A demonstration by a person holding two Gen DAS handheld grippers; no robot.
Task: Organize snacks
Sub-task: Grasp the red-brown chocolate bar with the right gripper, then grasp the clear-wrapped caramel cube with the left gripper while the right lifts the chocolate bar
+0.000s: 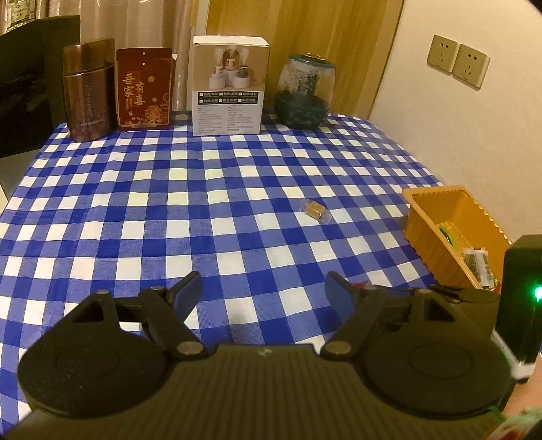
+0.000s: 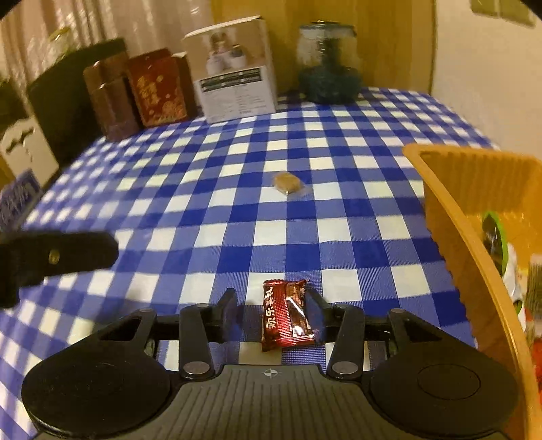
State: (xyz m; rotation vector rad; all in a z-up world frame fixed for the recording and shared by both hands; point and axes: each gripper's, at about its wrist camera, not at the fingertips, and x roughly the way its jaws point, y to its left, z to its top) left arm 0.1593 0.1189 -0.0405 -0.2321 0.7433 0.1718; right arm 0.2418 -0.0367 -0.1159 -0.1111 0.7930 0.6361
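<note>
Right wrist view. The right gripper (image 2: 274,306) hangs over the blue-checked tablecloth (image 2: 355,142), jaws apart around a red-wrapped snack (image 2: 286,314); the wrapper lies close against the right finger, clear of the left. A brown wrapped candy (image 2: 288,182) lies farther off. An orange basket (image 2: 474,210) holding snacks stands at right.

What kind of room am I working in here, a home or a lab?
Most likely a home dining corner: a checked tablecloth, curtains behind, wall sockets, and household items like a flask and a gift box.
</note>
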